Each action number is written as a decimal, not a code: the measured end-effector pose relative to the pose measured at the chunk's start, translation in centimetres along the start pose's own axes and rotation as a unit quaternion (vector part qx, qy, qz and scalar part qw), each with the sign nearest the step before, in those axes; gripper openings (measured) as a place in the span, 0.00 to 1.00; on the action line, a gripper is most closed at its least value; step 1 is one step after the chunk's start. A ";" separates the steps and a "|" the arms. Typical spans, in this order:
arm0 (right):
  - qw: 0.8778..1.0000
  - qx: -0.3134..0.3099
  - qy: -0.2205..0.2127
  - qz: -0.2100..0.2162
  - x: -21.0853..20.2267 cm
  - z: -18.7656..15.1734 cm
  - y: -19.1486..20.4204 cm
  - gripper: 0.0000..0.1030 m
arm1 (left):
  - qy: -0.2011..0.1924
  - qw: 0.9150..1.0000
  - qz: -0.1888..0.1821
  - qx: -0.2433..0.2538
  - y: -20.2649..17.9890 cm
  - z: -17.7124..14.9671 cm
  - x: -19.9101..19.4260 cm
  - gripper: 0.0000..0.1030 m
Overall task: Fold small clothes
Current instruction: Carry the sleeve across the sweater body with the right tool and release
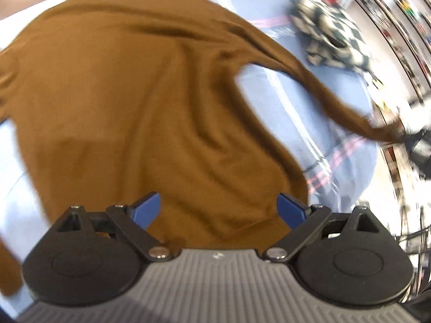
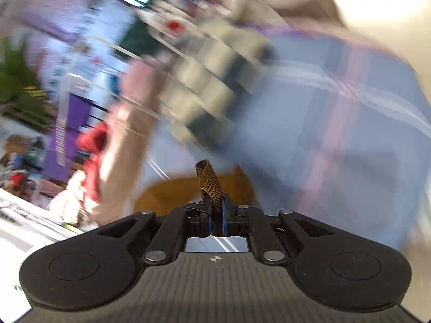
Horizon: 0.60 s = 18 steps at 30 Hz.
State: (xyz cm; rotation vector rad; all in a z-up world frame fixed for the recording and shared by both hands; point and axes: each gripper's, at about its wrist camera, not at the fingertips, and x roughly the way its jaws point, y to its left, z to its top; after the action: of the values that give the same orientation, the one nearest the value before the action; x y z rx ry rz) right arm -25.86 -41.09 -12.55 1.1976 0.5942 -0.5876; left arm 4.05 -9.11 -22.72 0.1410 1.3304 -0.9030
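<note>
Hovering wide open, left gripper [image 1: 218, 210] over brown sweater [image 1: 129, 102] lying spread on plaid-covered tabletop [image 1: 296, 113], right gripper [image 2: 215, 215] clamping its sleeve cuff [image 2: 210, 183].

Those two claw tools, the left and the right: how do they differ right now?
The left gripper has its blue fingers spread wide and grips nothing; the right gripper is clamped shut on the cuff of the brown sweater. The left hangs over the sweater's body; the right pulls its sleeve out sideways. Both share the same black build.
</note>
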 end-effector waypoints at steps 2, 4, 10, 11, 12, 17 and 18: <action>0.999 0.023 0.005 -0.045 0.0 -2.9 -2.8 0.19 | 0.011 0.999 -0.011 0.029 -1.7 0.9 1.0 0.92; 0.998 0.028 0.008 -0.063 0.7 -5.2 -5.1 0.29 | 0.020 0.998 -0.022 0.051 -3.2 1.4 1.5 0.92; 0.953 -0.225 -0.003 -0.203 1.1 -9.2 -3.6 0.82 | 0.032 0.994 -0.029 0.096 -5.5 1.1 1.4 0.92; 0.931 -0.304 -0.009 -0.201 0.7 -10.1 -2.5 0.83 | 0.034 0.995 -0.027 0.095 -5.5 0.9 1.4 0.92; 0.909 -0.371 -0.009 -0.189 0.6 -10.9 -1.3 0.84 | 0.035 0.995 -0.024 0.091 -5.3 0.8 1.5 0.92; 0.806 -0.575 0.058 -0.128 3.4 -14.0 2.3 0.75 | 0.036 0.997 -0.012 0.063 -3.7 0.2 1.1 0.92; 0.795 -0.589 0.074 -0.126 4.7 -14.0 2.5 0.69 | 0.035 0.998 -0.010 0.060 -3.3 0.1 1.0 0.92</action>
State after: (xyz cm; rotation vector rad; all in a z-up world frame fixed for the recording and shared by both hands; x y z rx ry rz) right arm -22.33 -27.54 -17.77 -0.0376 1.0449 -0.2249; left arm 2.05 -11.85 -22.28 0.2548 1.3452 -1.0023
